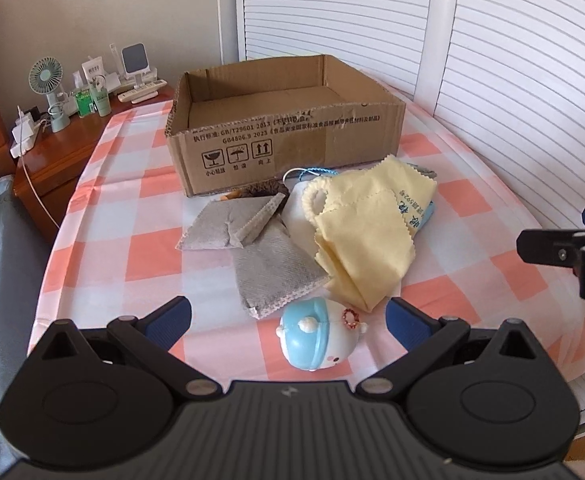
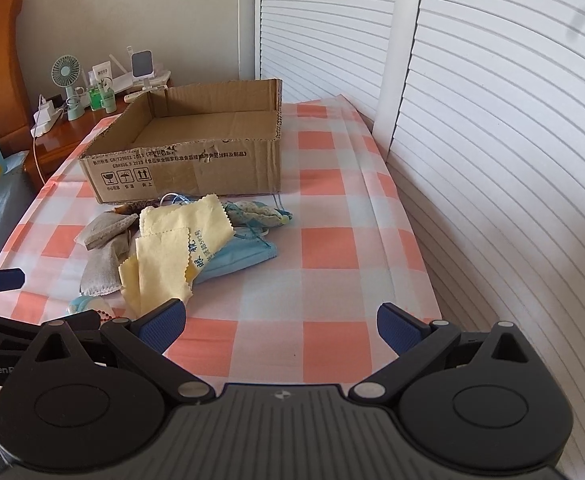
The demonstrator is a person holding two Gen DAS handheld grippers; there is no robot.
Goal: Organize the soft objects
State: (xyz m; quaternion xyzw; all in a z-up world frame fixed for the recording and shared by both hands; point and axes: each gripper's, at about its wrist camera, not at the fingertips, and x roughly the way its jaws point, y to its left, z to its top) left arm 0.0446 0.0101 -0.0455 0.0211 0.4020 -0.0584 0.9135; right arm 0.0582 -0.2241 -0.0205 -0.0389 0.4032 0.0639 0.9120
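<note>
A pile of soft things lies in front of an open cardboard box (image 1: 292,136) (image 2: 188,160). It holds a yellow cloth (image 1: 368,232) (image 2: 168,252), two grey pouches (image 1: 268,272) (image 2: 98,270), a blue face mask (image 2: 240,256) and a small patterned pouch (image 2: 260,210). A blue and white squishy toy (image 1: 318,334) lies nearest me, between the open jaws of my left gripper (image 1: 288,320). My right gripper (image 2: 280,324) is open and empty above the checked cloth, right of the pile. The box looks empty.
The pink and white checked tablecloth (image 2: 332,248) covers the table. White louvred doors (image 2: 492,160) run along the right side. A wooden nightstand (image 1: 64,152) with a small fan (image 1: 48,80) and bottles stands at the far left.
</note>
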